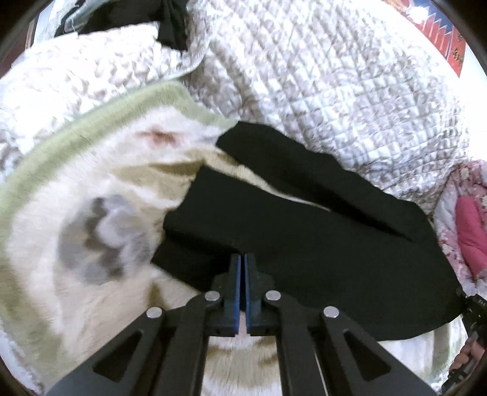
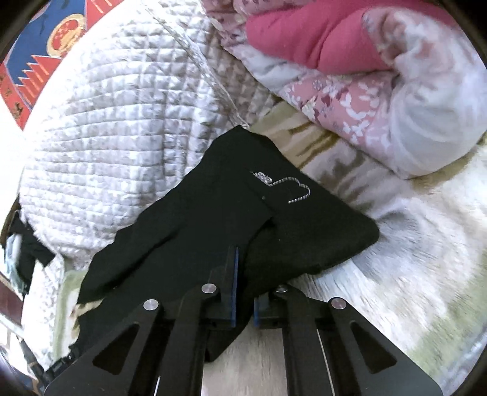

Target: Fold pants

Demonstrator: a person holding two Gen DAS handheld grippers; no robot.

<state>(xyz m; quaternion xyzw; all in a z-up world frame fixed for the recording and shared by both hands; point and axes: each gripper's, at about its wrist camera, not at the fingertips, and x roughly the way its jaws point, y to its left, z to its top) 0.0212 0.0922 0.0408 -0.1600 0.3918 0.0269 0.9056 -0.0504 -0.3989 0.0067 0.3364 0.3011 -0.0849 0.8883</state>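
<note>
The black pants point(image 1: 304, 231) lie on a cream fleece blanket point(image 1: 91, 189), both legs reaching away toward the quilt. My left gripper point(image 1: 243, 259) is shut, its blue pads pinching the near edge of the pants. In the right wrist view the pants point(image 2: 213, 213) show a silver heart-shaped trim point(image 2: 292, 189). My right gripper point(image 2: 243, 259) is shut on a fold of the black cloth, which drapes over the right finger and hangs down between the arms.
A grey-white quilted cover point(image 1: 319, 76) is bunched behind the pants. A pink floral duvet point(image 2: 380, 91) lies to the right. Another dark garment point(image 1: 173, 21) sits at the far left. A red and blue rug point(image 2: 45, 45) shows beyond the bed.
</note>
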